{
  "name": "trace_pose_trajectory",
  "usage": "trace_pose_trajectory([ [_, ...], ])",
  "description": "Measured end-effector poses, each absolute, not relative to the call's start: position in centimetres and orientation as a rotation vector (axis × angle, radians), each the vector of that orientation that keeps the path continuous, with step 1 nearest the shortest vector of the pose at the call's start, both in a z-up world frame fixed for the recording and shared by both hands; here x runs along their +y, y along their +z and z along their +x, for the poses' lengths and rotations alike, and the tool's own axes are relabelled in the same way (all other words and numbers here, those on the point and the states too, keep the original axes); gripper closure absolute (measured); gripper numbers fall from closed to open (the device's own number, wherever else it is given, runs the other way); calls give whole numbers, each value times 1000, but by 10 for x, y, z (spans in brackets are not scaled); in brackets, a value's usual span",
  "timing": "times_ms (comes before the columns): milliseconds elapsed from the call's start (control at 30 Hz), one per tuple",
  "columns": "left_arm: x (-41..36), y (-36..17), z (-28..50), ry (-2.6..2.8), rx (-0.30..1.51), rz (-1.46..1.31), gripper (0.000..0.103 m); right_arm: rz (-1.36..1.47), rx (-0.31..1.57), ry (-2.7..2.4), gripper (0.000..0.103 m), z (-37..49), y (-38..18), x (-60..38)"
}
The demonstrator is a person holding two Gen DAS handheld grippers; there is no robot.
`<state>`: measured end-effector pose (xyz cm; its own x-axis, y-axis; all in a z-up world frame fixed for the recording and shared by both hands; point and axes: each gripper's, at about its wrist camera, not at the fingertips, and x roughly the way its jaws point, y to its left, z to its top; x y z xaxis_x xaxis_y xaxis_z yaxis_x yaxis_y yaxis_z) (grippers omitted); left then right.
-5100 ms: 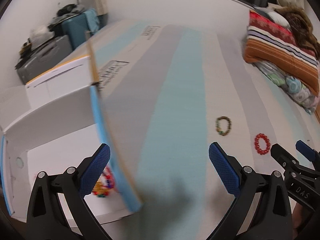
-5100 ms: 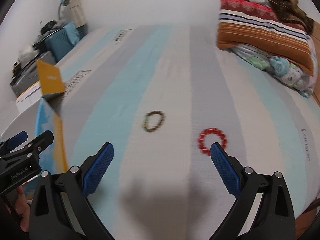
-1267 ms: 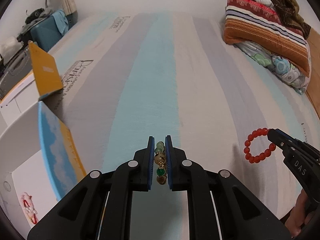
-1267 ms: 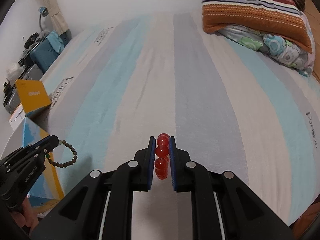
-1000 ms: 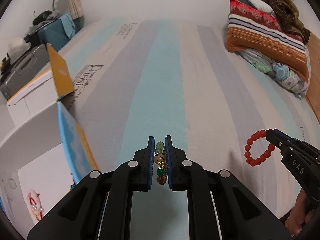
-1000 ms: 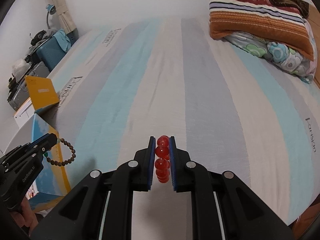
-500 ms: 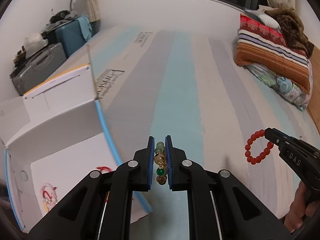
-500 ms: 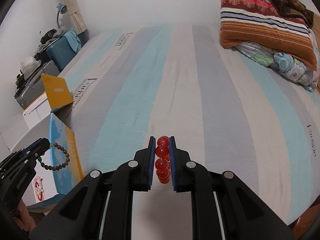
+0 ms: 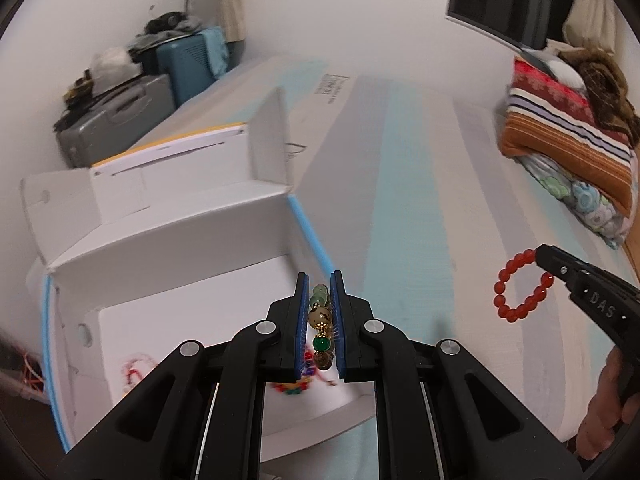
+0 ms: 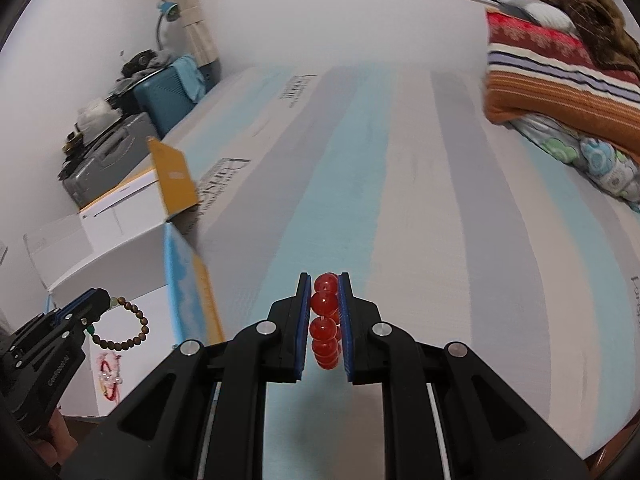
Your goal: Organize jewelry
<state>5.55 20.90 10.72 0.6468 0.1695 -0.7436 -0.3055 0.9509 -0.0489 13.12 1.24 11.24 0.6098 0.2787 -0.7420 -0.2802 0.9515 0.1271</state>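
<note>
Left gripper is clamped tight on a brown-and-green beaded bracelet, held over the open white cardboard box that sits at the mattress edge; from the right wrist view the bracelet's loop dangles at 9 o'clock. Right gripper is closed on a red bead bracelet, above the striped mattress, at 3 o'clock from the left gripper. Other jewelry lies on the box floor. Folded blankets at 2 o'clock.
</note>
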Motion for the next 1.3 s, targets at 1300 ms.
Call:
trace_pose_trajectory([
  [1300,384,26,-19,539,1012,-342,92,-314,936,621,90,75,51,241],
])
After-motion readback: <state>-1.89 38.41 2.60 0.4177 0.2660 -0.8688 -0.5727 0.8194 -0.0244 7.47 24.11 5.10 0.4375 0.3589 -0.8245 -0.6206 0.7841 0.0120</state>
